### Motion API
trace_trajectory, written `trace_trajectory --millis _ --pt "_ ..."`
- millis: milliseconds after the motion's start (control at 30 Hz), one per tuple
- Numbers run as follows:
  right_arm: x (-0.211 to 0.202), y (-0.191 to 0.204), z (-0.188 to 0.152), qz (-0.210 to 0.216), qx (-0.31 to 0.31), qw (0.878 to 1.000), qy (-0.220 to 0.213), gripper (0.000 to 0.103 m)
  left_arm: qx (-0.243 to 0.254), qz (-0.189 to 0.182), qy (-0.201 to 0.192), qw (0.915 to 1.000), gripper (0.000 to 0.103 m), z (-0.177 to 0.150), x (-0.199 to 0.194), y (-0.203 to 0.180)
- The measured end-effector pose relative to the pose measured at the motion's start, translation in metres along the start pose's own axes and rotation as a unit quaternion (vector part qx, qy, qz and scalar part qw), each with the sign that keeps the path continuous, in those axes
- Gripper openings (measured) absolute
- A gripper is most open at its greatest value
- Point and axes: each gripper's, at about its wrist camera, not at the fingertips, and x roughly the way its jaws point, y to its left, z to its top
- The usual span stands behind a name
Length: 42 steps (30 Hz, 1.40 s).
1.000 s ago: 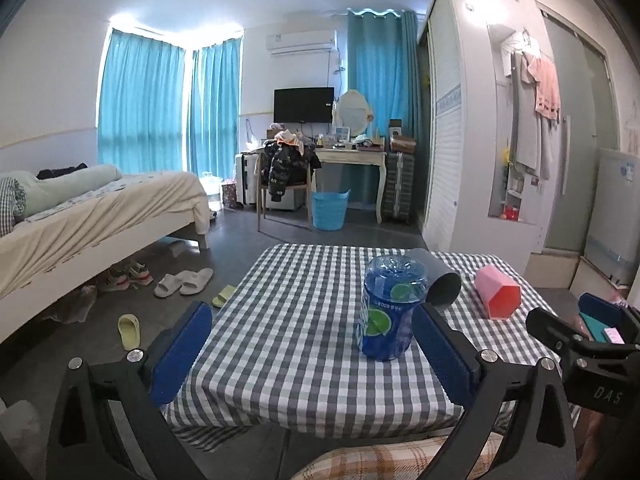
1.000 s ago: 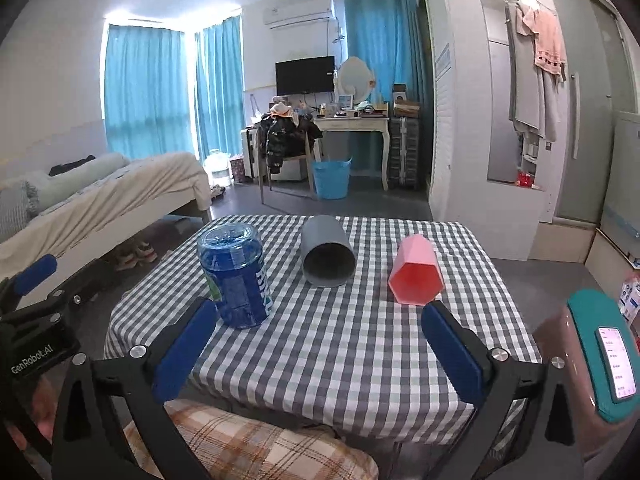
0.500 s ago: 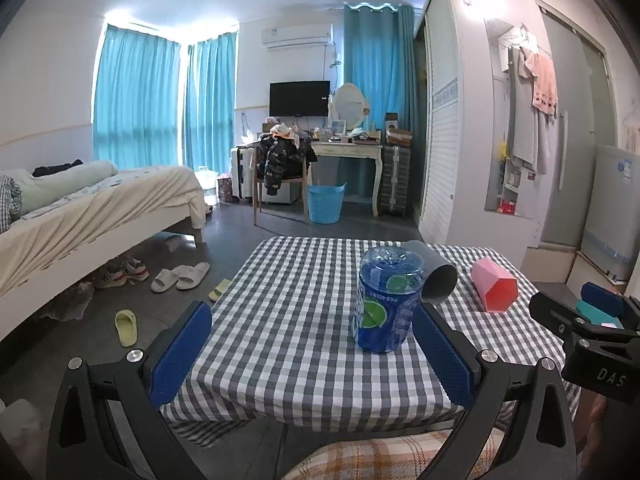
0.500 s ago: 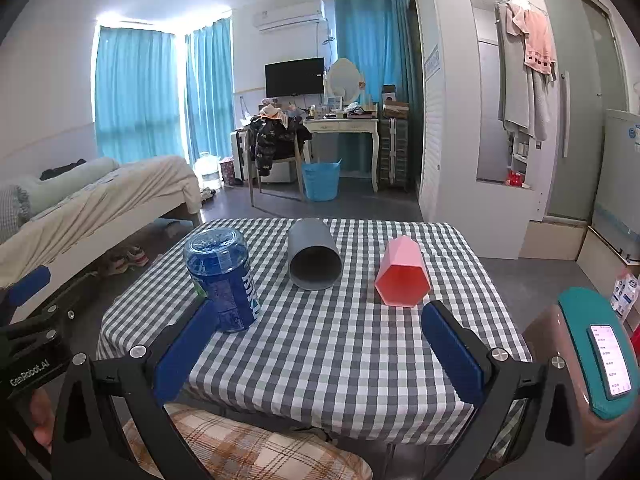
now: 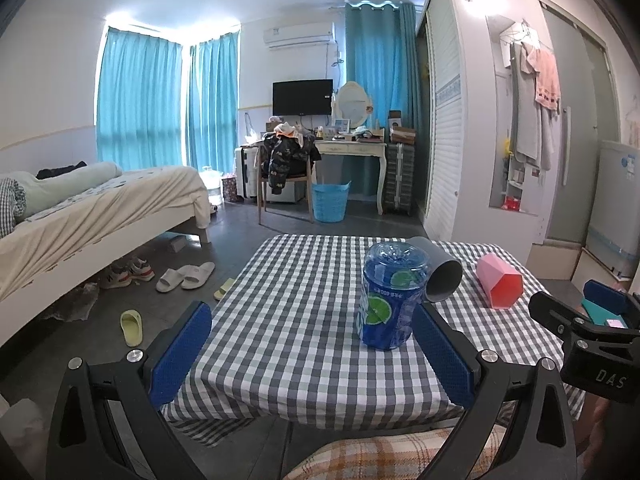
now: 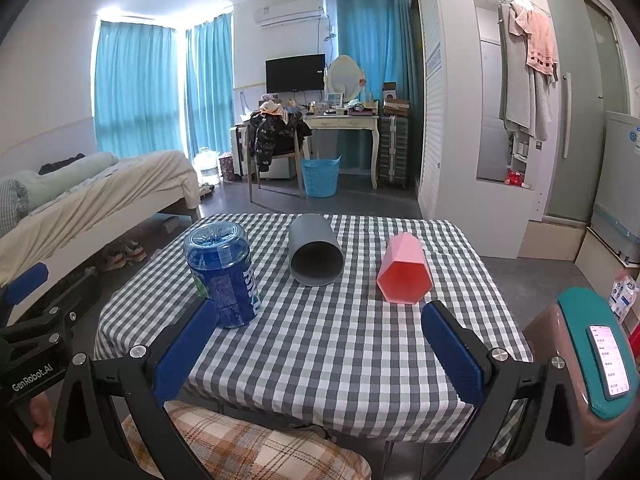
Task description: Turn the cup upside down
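Three cups are on a checked tablecloth point(image 6: 328, 344). A blue printed plastic cup point(image 6: 224, 276) stands upside down at the left; it also shows in the left wrist view point(image 5: 390, 296). A grey cup point(image 6: 314, 256) lies on its side in the middle, mouth toward me. A pink hexagonal cup point(image 6: 404, 274) lies on its side at the right, mouth toward me. My left gripper point(image 5: 312, 352) is open and empty, near the table's front edge, its right pad beside the blue cup. My right gripper point(image 6: 320, 352) is open and empty, in front of the grey and pink cups.
A plaid-covered lap point(image 6: 256, 448) is below the table's front edge. A stool with a phone on it point(image 6: 600, 352) stands at the right. A bed point(image 5: 92, 208), slippers point(image 5: 184, 276), a chair, a desk and a wardrobe lie beyond the table.
Both grippers have moved slightly forward toward the table and a little lower. The cups have not moved.
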Motion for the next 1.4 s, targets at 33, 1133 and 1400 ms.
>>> trace_trajectory --millis 33,1133,1400 --pt "0.0 0.0 0.0 0.0 0.0 1.0 0.0 0.103 0.001 0.0 0.0 1.0 0.103 -0.001 0.0 0.0" --pt "0.004 0.004 -0.009 0.002 0.003 1.0 0.012 0.103 0.0 0.001 0.004 1.0 0.103 -0.004 0.0 -0.002" --pt "0.003 0.005 -0.009 0.002 0.002 1.0 0.013 0.103 0.001 0.001 0.004 1.0 0.103 -0.007 -0.001 -0.001"
